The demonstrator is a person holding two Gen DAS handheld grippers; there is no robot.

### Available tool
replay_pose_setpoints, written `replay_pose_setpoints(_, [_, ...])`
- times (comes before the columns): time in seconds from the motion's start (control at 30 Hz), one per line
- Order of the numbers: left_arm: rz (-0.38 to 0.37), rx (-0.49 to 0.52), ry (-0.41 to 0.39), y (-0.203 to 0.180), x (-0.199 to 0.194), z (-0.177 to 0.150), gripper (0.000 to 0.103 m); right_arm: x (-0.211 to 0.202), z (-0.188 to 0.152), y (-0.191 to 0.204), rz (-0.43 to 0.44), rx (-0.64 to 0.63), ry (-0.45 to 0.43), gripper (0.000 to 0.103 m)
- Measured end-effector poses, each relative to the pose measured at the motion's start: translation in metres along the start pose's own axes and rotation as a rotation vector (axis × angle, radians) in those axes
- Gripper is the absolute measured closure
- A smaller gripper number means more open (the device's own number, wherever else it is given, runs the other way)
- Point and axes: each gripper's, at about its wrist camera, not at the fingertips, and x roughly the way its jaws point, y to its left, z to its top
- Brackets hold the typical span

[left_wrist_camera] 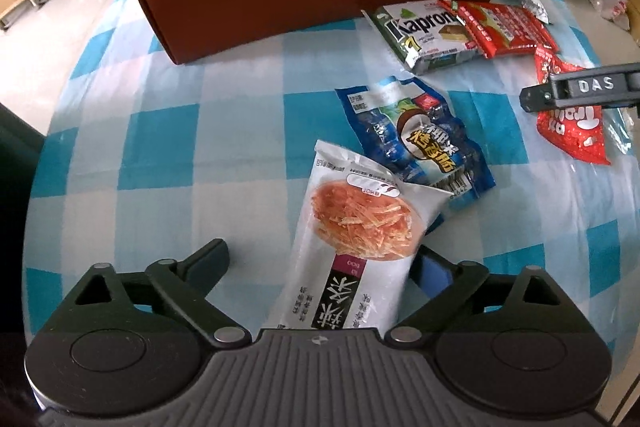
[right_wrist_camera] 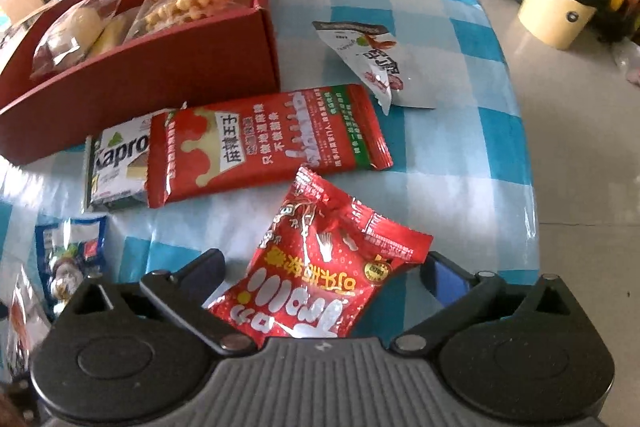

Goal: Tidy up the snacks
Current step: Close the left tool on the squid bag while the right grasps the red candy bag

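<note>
My left gripper (left_wrist_camera: 322, 263) points down at the table and stands open around a white packet of orange strips (left_wrist_camera: 360, 219); the packet lies between the fingers, with the left one clearly apart from it. A blue coconut packet (left_wrist_camera: 420, 139) lies just beyond. My right gripper (right_wrist_camera: 326, 271) is open over a crinkled red bag (right_wrist_camera: 320, 267) that lies between its fingers. A flat red packet (right_wrist_camera: 260, 143) overlaps a green Kapron wafer pack (right_wrist_camera: 116, 163). The red box (right_wrist_camera: 140, 79) at the back left holds several bagged snacks.
A white shrimp-print packet (right_wrist_camera: 368, 59) lies to the right of the box. The blue-and-white checked cloth ends at the table's right edge (right_wrist_camera: 532, 187). A cream bin (right_wrist_camera: 560, 11) stands on the floor beyond, and wooden shelves line the back.
</note>
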Motion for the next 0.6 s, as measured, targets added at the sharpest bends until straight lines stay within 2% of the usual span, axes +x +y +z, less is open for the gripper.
replay_pose_setpoints(0.03, [-0.001,0.009,0.005,-0.001,0.001,0.0,0.001,-0.001,-0.002,-0.001,0.005,-0.008,-0.001,0.001])
replay_pose_setpoints(0.13, [0.009,0.046,0.008,-0.007,0.003,-0.002,0.0,-0.008,-0.009,-0.001,0.0,-0.046,-0.019,0.016])
replay_pose_setpoints(0.2, [0.006,0.053,0.004,-0.008,0.001,-0.003,0.003,-0.013,-0.013,-0.001,0.019,-0.062,-0.029,0.037])
replay_pose_setpoints(0.27, [0.001,0.057,-0.005,-0.007,-0.003,-0.004,0.009,-0.017,-0.015,0.0,0.024,-0.083,-0.037,0.047])
replay_pose_setpoints(0.33, [-0.011,0.054,-0.017,-0.006,-0.009,-0.007,0.026,-0.019,-0.018,0.0,0.03,-0.098,-0.038,0.05])
replay_pose_setpoints(0.43, [-0.024,0.033,-0.028,0.001,-0.016,-0.007,0.044,-0.022,-0.023,0.0,0.047,-0.107,-0.04,0.052])
replay_pose_setpoints(0.6, [-0.056,-0.024,-0.025,0.008,-0.016,-0.004,0.05,-0.028,-0.037,-0.002,0.084,-0.108,-0.04,0.053])
